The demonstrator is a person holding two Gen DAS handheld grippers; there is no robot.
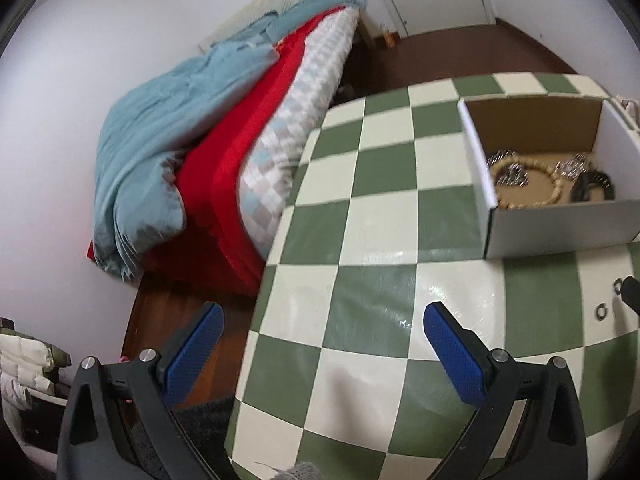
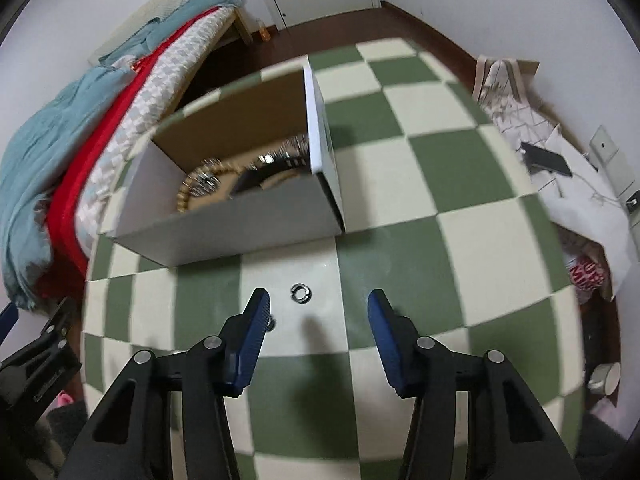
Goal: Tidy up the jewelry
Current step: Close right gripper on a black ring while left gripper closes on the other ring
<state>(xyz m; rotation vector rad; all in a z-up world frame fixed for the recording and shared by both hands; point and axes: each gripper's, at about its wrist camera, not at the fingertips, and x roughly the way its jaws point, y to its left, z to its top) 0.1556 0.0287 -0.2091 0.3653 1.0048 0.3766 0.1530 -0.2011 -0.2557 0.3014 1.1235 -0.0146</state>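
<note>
Resting on the checkered desk (image 2: 400, 168), a small ring (image 2: 301, 293) is seen ahead of the right gripper (image 2: 319, 328), fingers apart, empty; left gripper (image 1: 323, 344) fingers wide.

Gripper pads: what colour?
Blue, textured, on black fingers. Clearest in the right wrist view: pads of the right gripper.

the right tongs (image 2: 318, 304) hang over the green-and-cream checked table (image 2: 460, 168), blue pads apart with nothing between them. a small silver ring (image 2: 300, 293) lies on a cream square just beyond the tips, nearer the left pad; a second small piece (image 2: 271, 323) peeks out beside that pad. a white cardboard box (image 2: 248, 216) sits toward the table's far left edge, holding a beaded bracelet (image 2: 185, 196) and blurred shiny jewelry (image 2: 280, 158). the left tongs (image 2: 36, 352) show past the table's left edge.
</note>
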